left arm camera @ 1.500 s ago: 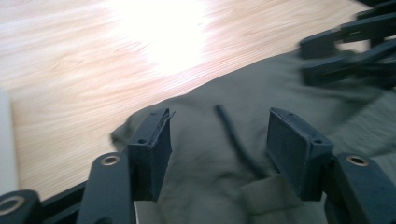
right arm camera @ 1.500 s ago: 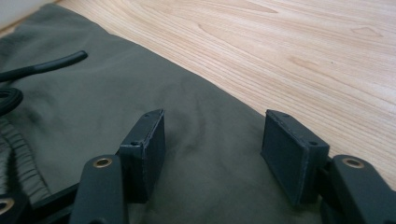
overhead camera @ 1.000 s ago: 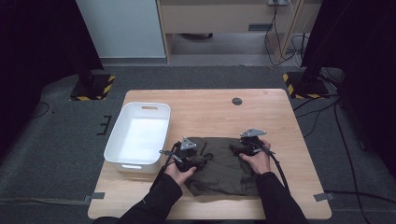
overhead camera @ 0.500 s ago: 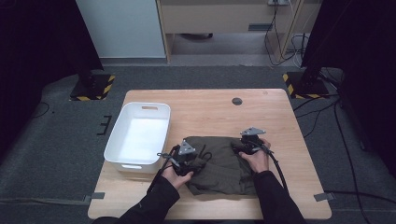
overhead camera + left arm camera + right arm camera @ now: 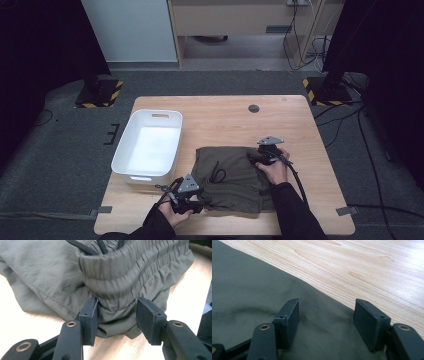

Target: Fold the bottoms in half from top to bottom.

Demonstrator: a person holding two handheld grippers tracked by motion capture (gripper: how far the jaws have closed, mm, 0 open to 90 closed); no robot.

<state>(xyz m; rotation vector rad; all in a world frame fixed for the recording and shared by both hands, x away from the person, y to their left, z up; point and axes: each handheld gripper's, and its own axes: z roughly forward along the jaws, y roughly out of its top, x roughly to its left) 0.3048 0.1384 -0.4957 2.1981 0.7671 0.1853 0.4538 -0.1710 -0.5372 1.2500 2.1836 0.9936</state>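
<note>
Near the front edge of the table (image 5: 300,115), a little left of its middle, lies the olive garment (image 5: 231,176), folded into a rough square with its black drawstring (image 5: 218,172) on top. It lies beside the white bin (image 5: 148,145), which stands at the left edge, probably so that it can go there after the folding.

The left gripper (image 5: 196,206) is at the garment's front-left corner, low and almost level, and the left hand (image 5: 172,216) holds it from behind. In the left gripper view, the 2 jaws stand on both sides of the gathered elastic waistband (image 5: 130,270). They have just been closing, with this bunch of cloth between them. The left pad (image 5: 91,315) touches the fabric, but a small gap is visible at the other pad, so I judge that the grip is not yet complete.

The right gripper (image 5: 256,158) rests at the garment's right edge, near the far-right corner of the cloth, and the right hand (image 5: 274,170) is behind it. Its jaws are about half open and hold nothing; the cloth lies flat under and between them. I think it holds this side down while the left side is taken.
</note>
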